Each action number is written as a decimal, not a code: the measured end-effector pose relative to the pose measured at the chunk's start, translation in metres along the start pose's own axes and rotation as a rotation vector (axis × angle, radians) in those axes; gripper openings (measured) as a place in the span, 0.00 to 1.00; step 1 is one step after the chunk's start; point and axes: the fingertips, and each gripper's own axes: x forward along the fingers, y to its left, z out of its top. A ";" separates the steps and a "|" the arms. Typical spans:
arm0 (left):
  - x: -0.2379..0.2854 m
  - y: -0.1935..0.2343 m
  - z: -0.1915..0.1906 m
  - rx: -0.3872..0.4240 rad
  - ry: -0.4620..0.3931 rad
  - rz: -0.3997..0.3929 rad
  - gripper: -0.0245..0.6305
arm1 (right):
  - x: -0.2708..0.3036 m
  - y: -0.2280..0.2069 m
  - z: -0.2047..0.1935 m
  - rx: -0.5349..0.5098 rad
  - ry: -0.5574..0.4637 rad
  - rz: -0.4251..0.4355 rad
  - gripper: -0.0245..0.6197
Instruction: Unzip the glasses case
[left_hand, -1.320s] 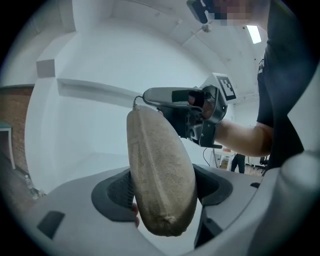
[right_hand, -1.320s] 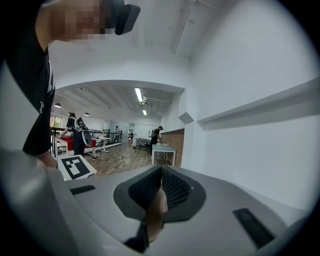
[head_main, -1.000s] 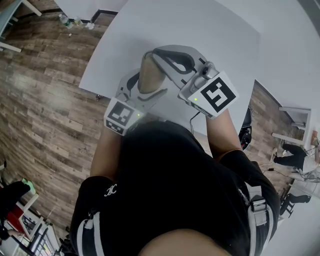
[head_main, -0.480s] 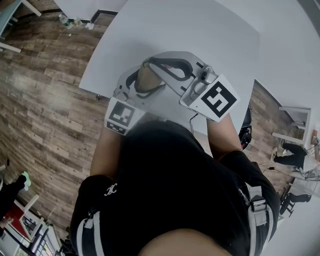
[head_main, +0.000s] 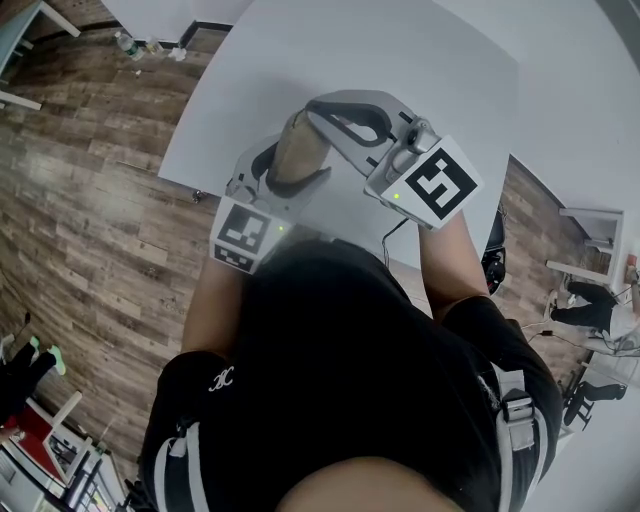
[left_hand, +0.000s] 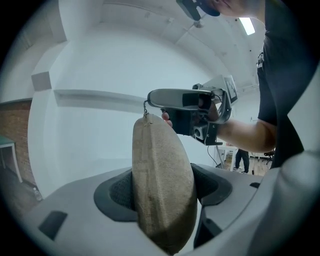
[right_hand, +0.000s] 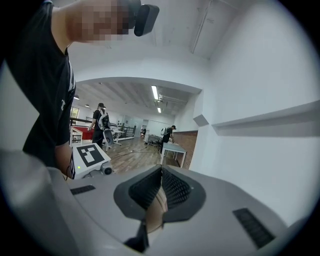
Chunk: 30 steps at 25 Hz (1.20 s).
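Observation:
A tan fabric glasses case (head_main: 298, 150) stands upright above the white table (head_main: 400, 50). My left gripper (head_main: 288, 178) holds its lower part. In the left gripper view the case (left_hand: 162, 175) fills the gap and touches both pads; these jaws have just been closing on it. My right gripper (head_main: 313, 107) reaches across to the case's top end. There its tips (left_hand: 151, 98) are shut on the small zipper pull (left_hand: 145, 109). In the right gripper view the jaws (right_hand: 161, 182) are closed, with a tan strip of case (right_hand: 157, 210) and the dark pull (right_hand: 141, 239) just below.
The table's near edge (head_main: 200, 185) lies below the grippers, with wooden floor (head_main: 90, 200) to the left. The person's dark-shirted body (head_main: 340, 380) fills the lower head view. Other people and tables stand far behind (right_hand: 102, 125).
Both grippers and the case swayed slightly and came back; the case stands a little more upright than half a second ago. The holds are the same.

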 end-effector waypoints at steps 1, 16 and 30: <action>0.000 0.000 0.000 0.007 0.002 -0.001 0.53 | 0.000 -0.003 0.000 -0.006 0.005 -0.007 0.07; -0.010 -0.007 0.006 -0.128 -0.040 -0.079 0.52 | -0.033 -0.036 -0.037 0.152 0.086 -0.122 0.07; -0.042 -0.005 0.049 -0.698 -0.354 -0.364 0.51 | -0.048 -0.027 -0.033 0.236 0.043 -0.132 0.07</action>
